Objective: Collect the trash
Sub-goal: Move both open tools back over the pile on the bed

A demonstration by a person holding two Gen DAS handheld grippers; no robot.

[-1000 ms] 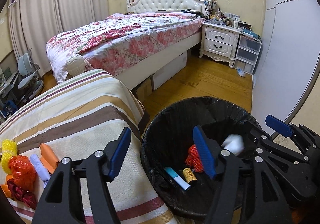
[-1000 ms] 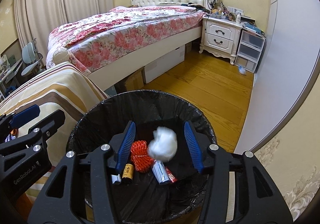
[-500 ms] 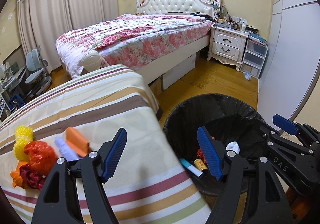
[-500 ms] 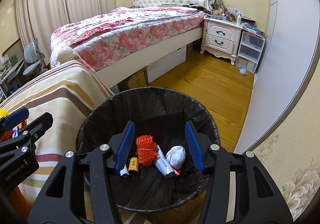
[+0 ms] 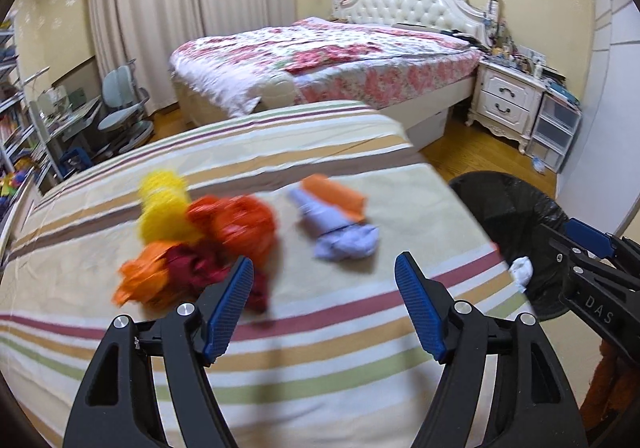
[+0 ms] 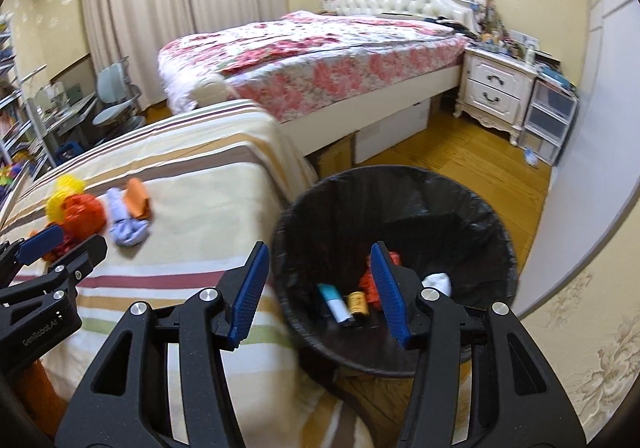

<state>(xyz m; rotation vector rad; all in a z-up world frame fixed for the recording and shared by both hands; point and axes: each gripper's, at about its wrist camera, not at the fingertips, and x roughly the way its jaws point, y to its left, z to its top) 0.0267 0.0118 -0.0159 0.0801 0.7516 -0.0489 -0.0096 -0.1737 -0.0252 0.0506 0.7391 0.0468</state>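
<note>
Black-lined bin [image 6: 394,288] beyond my right gripper [image 6: 316,294] holds some trash; bright wrappers [image 5: 224,232] on striped cover ahead of my left gripper [image 5: 324,306] remain. Both jaws apart, empty.

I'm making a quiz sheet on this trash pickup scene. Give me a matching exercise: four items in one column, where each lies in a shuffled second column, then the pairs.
Items:
1. white wad
2. lilac wad
3. yellow mesh
4. left gripper

Places:
A. far end of the pile on the striped cover
B. inside the black bin
C. empty, over the striped cover
D. on the cover beside an orange piece

Pairs: 1-B, 2-D, 3-A, 4-C
</note>
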